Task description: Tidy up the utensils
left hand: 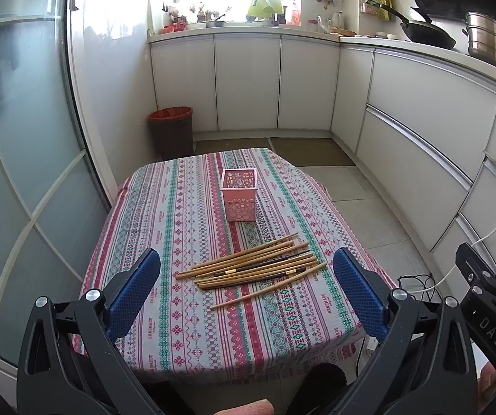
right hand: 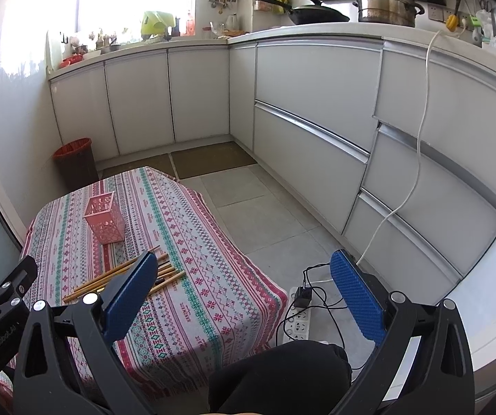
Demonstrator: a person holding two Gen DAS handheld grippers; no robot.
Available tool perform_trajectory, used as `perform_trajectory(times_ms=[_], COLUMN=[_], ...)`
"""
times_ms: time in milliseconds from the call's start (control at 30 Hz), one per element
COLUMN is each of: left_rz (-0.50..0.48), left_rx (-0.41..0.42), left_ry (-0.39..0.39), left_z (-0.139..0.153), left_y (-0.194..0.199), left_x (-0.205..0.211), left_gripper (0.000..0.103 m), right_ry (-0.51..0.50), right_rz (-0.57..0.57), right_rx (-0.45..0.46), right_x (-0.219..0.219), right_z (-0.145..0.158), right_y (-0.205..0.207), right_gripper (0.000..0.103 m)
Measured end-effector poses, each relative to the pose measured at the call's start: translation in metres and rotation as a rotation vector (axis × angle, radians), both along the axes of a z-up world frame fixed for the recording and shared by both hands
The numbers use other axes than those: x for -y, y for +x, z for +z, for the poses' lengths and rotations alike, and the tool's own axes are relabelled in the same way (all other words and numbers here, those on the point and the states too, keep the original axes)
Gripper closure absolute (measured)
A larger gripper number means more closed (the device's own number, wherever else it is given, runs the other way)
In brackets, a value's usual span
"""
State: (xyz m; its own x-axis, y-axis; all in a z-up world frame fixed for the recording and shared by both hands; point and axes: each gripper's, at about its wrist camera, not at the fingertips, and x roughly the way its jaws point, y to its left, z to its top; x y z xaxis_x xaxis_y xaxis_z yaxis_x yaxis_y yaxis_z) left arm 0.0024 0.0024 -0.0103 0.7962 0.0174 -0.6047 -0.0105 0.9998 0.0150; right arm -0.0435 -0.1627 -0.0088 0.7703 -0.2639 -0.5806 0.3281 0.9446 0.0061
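Note:
Several wooden chopsticks (left hand: 253, 265), two of them dark with gold bands, lie in a loose pile on the patterned tablecloth (left hand: 178, 228). A pink perforated square holder (left hand: 240, 194) stands upright behind them, empty as far as I see. My left gripper (left hand: 248, 276) is open and empty, raised above the near side of the table, with the pile showing between its blue pads. My right gripper (right hand: 244, 283) is open and empty, off the table's right edge above the floor. In the right wrist view the chopsticks (right hand: 116, 276) lie partly behind my left finger, the holder (right hand: 104, 220) beyond.
A red-lined waste bin (left hand: 172, 131) stands on the floor beyond the table's far left corner. White cabinets (left hand: 420, 138) run along the back and right. A power strip (right hand: 298, 321) with cables lies on the floor right of the table. A glass door (left hand: 23, 138) is at left.

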Motion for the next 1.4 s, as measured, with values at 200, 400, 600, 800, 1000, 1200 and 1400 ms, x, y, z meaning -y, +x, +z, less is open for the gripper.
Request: perform_trajectory(times_ms=[200,400,600,800,1000,1200,1400], left_rz=[0.003,0.001,0.001,0.002,0.004,0.004,0.003], left_rx=[-0.001,-0.005,-0.005,-0.008,-0.010,-0.021,-0.022], left_ry=[0.000,0.000,0.000,-0.001,-0.003,-0.005,-0.007], left_z=[-0.002,-0.004,-0.005,-0.005,-0.006,-0.011,-0.009], left_y=[-0.001,-0.001,-0.001,-0.001,0.000,0.001,0.002], left_x=[-0.001,-0.001,-0.002,-0.002,-0.003,-0.003,-0.004], left_gripper=[0.007,0.007,0.007,0.007,0.007,0.007,0.007], right_ry=[0.001,0.001,0.002,0.004,0.003,0.002,-0.001], right_rz=[0.003,0.002,0.000,0.003,0.005,0.007,0.010], right_rx=[-0.005,-0.007,-0.011,-0.016,-0.020,-0.020,-0.023], right_x=[0.000,-0.001,-0.002,-0.002,-0.002,-0.002,-0.002], right_z=[-0.001,-0.002,-0.004,-0.003,-0.003,-0.003,-0.004], right_y=[0.000,0.001,0.001,0.001,0.002,0.002,0.003], right_gripper=[0.005,0.005,0.005,0.005,0.005,0.005,0.005])
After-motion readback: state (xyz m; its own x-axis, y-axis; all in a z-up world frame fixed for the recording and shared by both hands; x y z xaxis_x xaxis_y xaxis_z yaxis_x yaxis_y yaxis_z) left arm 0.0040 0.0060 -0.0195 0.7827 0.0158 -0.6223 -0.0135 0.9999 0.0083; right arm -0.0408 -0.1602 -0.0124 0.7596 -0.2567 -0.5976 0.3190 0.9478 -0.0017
